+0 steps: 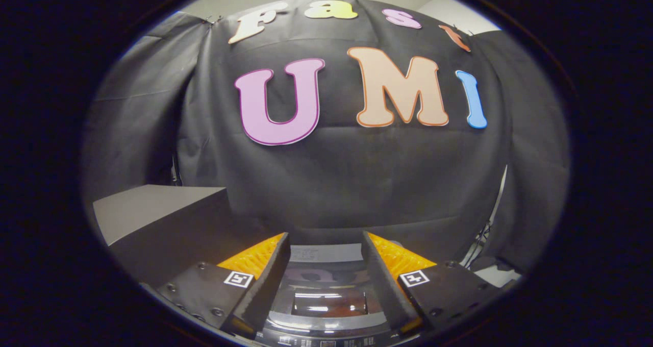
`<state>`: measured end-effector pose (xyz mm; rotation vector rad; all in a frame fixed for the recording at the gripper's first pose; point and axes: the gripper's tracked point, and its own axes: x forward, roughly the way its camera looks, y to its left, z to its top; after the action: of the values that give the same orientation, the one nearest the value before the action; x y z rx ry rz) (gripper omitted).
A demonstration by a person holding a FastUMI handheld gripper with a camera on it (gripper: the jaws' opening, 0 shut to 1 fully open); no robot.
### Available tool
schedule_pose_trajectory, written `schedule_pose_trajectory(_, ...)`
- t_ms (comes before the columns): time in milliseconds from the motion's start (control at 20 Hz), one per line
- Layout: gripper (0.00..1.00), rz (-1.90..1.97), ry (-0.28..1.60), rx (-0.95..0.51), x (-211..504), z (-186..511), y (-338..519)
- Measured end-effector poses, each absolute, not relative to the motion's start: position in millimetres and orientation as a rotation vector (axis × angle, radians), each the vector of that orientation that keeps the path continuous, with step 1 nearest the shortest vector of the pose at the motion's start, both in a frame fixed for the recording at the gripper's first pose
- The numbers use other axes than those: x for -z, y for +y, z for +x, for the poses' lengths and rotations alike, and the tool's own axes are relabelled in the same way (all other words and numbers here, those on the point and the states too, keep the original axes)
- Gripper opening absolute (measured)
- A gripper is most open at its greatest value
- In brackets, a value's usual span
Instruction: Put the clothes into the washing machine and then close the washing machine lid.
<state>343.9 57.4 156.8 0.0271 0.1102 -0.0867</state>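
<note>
I see the gripper (325, 245) at lower centre of the frame, fingers (265, 270) spread wide and grasping nothing. The washer (326, 331) sits directly below, visible in the gap between the fingers, at the bottom of the frame. Its lid (329, 302), with a glossy dark window, lies flat and closed. A grey box (153, 212) stands at lower left, beside the left finger.

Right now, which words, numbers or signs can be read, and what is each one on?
Small print on the washing machine front panel, between the open jaws: too small to read.
Print on its pale back strip: blurred.
Square markers on the gripper: patterns, no words.
</note>
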Motion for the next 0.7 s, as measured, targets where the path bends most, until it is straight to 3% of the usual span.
schedule_pose_trajectory(700,0.95,-0.127,-0.126,0.025,-185,258,43)
